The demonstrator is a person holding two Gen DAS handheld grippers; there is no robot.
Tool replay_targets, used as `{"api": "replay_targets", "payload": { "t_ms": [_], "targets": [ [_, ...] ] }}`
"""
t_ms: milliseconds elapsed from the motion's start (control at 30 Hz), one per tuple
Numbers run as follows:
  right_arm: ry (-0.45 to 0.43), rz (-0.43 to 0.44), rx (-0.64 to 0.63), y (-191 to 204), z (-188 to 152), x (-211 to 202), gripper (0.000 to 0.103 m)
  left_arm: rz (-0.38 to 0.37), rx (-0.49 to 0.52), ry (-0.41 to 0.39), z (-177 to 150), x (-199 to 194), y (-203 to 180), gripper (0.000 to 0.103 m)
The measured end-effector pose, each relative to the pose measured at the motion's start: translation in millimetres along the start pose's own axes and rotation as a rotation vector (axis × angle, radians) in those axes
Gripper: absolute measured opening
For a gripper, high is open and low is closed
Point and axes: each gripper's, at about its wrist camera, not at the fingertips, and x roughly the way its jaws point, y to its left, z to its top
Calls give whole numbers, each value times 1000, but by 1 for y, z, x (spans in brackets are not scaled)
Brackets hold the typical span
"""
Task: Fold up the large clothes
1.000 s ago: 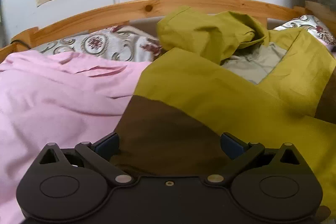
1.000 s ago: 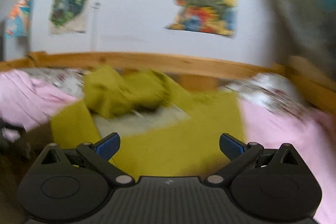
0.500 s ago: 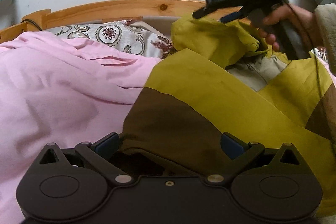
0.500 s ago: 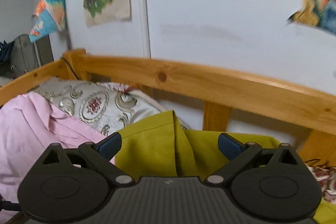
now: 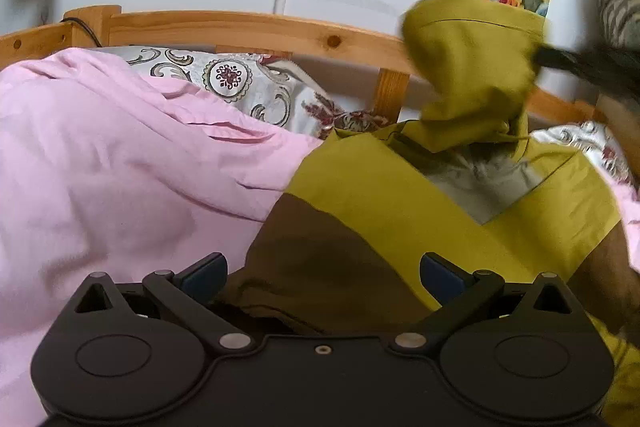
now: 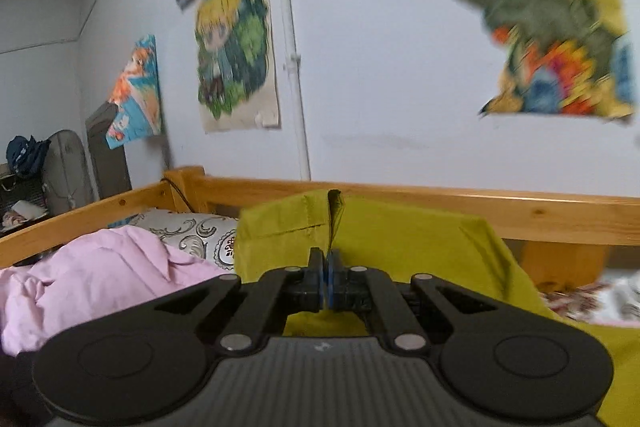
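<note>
An olive-yellow and brown jacket (image 5: pixel 400 195) lies spread on the bed. Its brown lower part lies between the fingers of my left gripper (image 5: pixel 322 273), which is open, the blue pads clear of the cloth. My right gripper (image 6: pixel 327 267) has its jaws closing tight, the pads pressed on a fold of the jacket's yellow hood (image 6: pixel 400 239). In the left wrist view the hood (image 5: pixel 468 67) hangs lifted above the jacket's collar, with the blurred right gripper (image 5: pixel 580 63) at its right edge.
A pink sheet (image 5: pixel 120 167) covers the bed's left side, with a patterned pillow (image 5: pixel 240 87) behind it. A wooden bed rail (image 5: pixel 240 31) runs along the white wall, which carries posters (image 6: pixel 236 47) and a pipe. A person's patterned sleeve (image 5: pixel 620 3) shows at upper right.
My right gripper has shut on the hood and raised it off the jacket. My left gripper stays open and has shifted a little over the brown part.
</note>
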Motion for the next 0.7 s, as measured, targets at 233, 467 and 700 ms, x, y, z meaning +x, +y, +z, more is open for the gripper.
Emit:
{"api": "replay_targets", "payload": {
  "t_ms": [233,467,700],
  "targets": [
    [15,-46,-59,44,-49,-80,2,-40,-33,-56,7,-18,3,102],
    [172,-89,-89,60,-117,-80,2,-105,-123,-118,15,-27,9,102],
    [235,-134,54,46,-135,-113,22,-210,-118,-87,21,2,-17,102]
  ]
}}
